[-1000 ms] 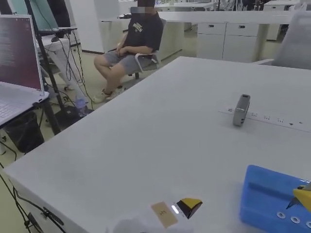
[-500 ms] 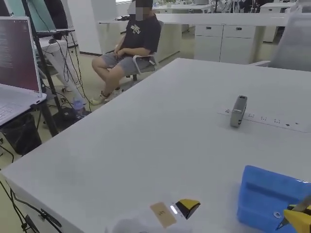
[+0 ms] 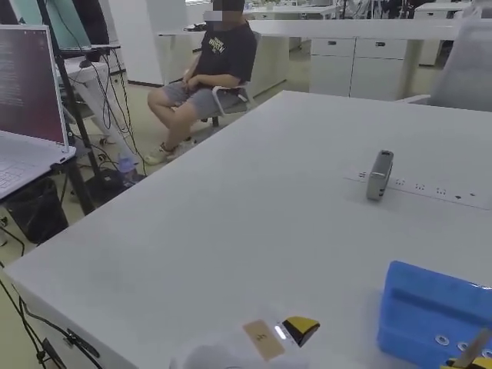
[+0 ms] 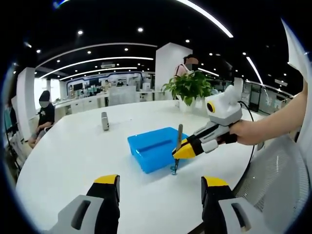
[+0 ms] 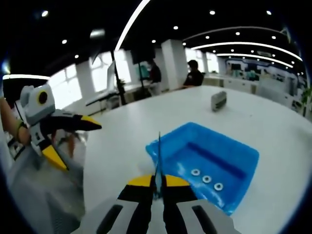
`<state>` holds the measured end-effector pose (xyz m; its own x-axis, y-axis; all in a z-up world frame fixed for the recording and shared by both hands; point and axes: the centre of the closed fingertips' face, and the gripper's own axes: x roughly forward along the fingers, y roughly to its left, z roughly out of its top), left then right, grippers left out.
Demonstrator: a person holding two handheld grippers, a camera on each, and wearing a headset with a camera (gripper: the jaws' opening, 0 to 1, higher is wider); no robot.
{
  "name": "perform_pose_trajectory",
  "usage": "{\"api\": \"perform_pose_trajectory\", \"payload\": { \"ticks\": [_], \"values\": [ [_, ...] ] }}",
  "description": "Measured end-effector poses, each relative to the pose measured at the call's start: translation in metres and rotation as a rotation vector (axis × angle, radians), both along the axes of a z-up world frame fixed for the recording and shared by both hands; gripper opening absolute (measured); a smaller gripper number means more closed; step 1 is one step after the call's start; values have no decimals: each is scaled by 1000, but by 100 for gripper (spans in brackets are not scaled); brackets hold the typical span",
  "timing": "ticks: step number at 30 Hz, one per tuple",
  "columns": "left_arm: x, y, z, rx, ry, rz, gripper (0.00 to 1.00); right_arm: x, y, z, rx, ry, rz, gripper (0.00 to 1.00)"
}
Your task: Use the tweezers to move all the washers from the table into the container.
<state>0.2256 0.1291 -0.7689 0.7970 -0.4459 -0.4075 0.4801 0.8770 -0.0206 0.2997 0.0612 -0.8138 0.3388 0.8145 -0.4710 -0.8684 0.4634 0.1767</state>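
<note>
Grips the tweezers (image 4: 179, 134) tight in the right claw (image 4: 185, 152), jaws closed on the handle end so the thin tips reach well past the yellow fingers and can do the fine picking. Points them straight down at the bench (image 4: 73, 146), right against the near edge of the blue container (image 4: 151, 146), centre of the left gripper view. Touches something small down there, too tiny to call as a washer. Counts three washers (image 5: 206, 179) lying in a row on the container floor, lower right of the right gripper view, so judges the job well under way. Cannot tell from here whether more wait on the bench. Parks the left claw (image 4: 161, 192) low at the bottom of its own view, jaws wide apart and holding nothing, back from the container, probably to leave the tweezers room to work. Leaves the grey device (image 3: 380, 174) and power strip (image 3: 438, 190) at right centre of the head view, well apart from the action. Spots a seated person (image 3: 211, 61) at upper left, clear of the bench.
</note>
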Motion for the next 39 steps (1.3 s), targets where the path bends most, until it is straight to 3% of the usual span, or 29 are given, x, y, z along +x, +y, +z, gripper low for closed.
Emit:
{"api": "perform_pose_trajectory", "payload": {
  "ticks": [7,15,28,35,39],
  "values": [
    [0,0,-1,6,3,-1,67,-1,4,2,2,-2,-1,4],
    [0,1,-1,10,0,2,67,-2,1,1,-60,-75,21,4],
    [-1,1,-2,21,5,-2,67,0,-4,-1,-41,-54,8,4],
    [-1,1,-4,29,7,-5,66,-16,6,-2,-32,-34,52,4],
    [-1,1,-4,30,9,-5,66,-17,7,-2,-35,-39,53,4]
  ]
}}
